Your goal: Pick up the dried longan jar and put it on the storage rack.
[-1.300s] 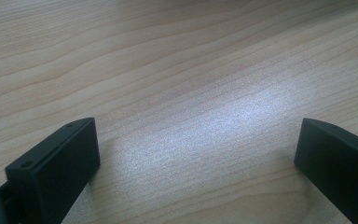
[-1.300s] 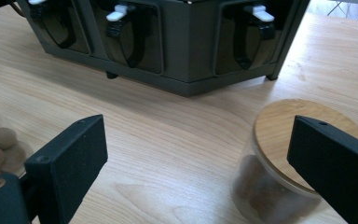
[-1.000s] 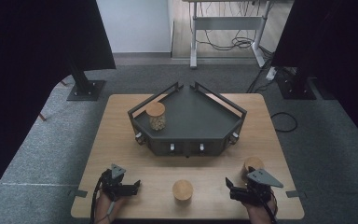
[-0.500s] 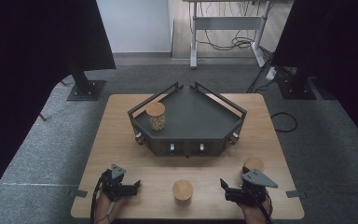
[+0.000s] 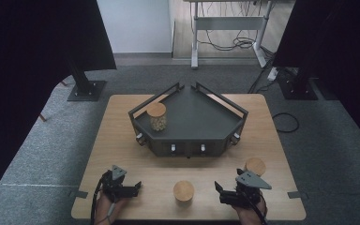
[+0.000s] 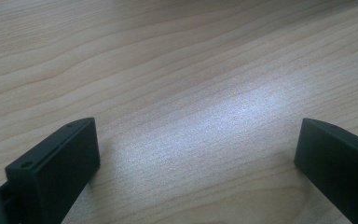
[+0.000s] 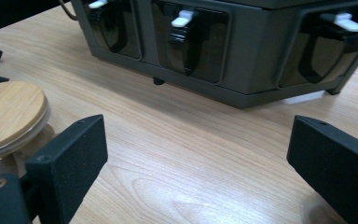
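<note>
High view: I hold my left gripper [image 5: 136,187] and my right gripper [image 5: 221,193] low over the near edge of the wooden surface [image 5: 122,140], both pointing inward toward the middle. Between them, well apart from the left and nearer the right, stands a jar with a wooden lid [image 5: 183,191]. A second lidded jar [image 5: 255,166] stands just beyond my right hand [image 5: 248,208], near the surface's right side. Farther back sits a dark grey angular tray [image 5: 201,117] with raised rails; a third jar [image 5: 157,117], light contents showing through its glass, stands upright in the tray's left part.

Left gripper view: my jaws stand wide apart with only bare wood grain between them; nothing is held.

Right gripper view: my jaws likewise stand wide and empty. The middle jar's wooden lid [image 7: 9,114] lies just outside the jaw at the picture's left, close beside it, and not between the jaws. Ahead is the front wall of the tray [image 7: 256,65], set with dark recesses that carry small white latches [image 7: 182,18]. Bare surface lies between jaws and tray.
</note>
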### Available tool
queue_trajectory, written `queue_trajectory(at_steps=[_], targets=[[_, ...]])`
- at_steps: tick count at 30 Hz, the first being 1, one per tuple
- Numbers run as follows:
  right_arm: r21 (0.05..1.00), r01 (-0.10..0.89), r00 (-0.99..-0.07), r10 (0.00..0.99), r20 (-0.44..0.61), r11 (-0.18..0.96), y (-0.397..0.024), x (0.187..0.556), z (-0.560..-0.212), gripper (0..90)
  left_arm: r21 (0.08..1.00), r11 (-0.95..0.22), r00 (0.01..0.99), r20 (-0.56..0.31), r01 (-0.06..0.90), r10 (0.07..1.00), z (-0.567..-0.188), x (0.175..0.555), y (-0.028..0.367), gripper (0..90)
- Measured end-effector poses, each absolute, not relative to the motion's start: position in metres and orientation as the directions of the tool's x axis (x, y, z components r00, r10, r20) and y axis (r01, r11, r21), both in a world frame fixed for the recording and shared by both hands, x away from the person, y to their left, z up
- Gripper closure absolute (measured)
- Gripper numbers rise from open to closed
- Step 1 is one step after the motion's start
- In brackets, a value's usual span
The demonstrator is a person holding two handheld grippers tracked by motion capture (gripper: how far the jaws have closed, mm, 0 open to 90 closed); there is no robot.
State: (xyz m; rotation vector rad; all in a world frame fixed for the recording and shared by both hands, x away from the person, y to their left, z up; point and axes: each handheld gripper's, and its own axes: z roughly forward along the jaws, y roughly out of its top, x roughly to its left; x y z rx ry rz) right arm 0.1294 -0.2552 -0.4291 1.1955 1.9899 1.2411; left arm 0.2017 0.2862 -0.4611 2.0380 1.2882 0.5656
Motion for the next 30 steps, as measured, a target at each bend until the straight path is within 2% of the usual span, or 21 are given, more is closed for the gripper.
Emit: queue_trajectory(at_steps=[14, 30], targets=[[0.884, 0.421, -0.517, 0.855, 0.049, 0.204, -0.2454, 0.1334, -0.4310, 3.8, 0.720, -0.308, 0.429, 0.014, 0.622, 0.903, -0.4610, 0.2017, 0.2873, 0.0], [0.893, 0.412, -0.559, 0.824, 0.090, 0.182, -0.2464, 0.1362, -0.4345, 8.1, 0.720, -0.312, 0.437, 0.014, 0.620, 0.900, -0.4610, 0.2018, 0.2885, 0.0]])
